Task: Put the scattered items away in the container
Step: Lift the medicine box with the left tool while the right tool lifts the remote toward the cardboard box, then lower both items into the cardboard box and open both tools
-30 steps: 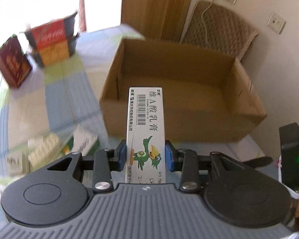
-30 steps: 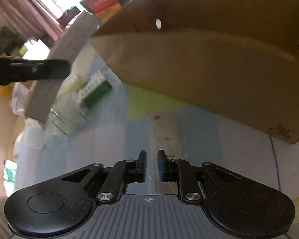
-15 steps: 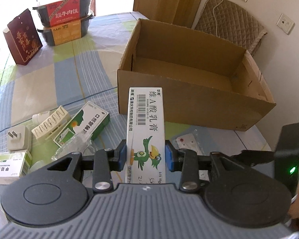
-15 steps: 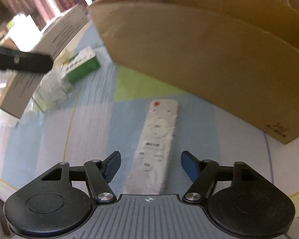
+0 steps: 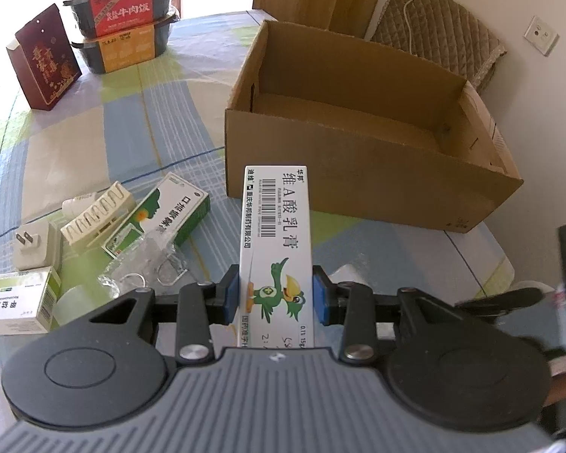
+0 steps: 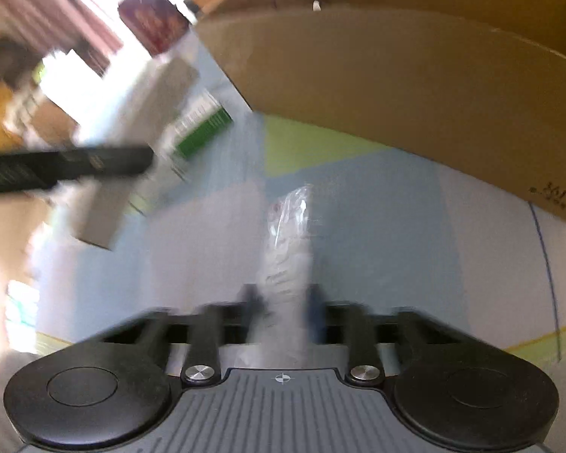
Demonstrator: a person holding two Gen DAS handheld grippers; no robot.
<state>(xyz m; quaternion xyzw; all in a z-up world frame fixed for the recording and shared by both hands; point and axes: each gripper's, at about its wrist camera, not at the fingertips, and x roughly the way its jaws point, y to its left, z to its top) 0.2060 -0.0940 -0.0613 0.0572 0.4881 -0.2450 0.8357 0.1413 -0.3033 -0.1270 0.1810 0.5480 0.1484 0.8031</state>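
Our left gripper [image 5: 276, 300] points toward the open cardboard box [image 5: 358, 173] at frame centre, clamping an upright white ointment carton [image 5: 277, 241]. Left of it lie a green-white medicine box [image 5: 162, 219], plug adapter [image 5: 30, 249] and clear bag [image 5: 143, 264]. Low over the tablecloth [image 6: 396, 226], our blurred right gripper [image 6: 283, 302] pinches a plastic-wrapped white remote [image 6: 288, 249], below the box's near wall.

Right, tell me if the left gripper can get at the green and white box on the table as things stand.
Probably not yet. The left gripper is shut on the white ointment box, so its jaws are full. The green and white box lies uncovered on the table, with crumpled plastic against its near end.
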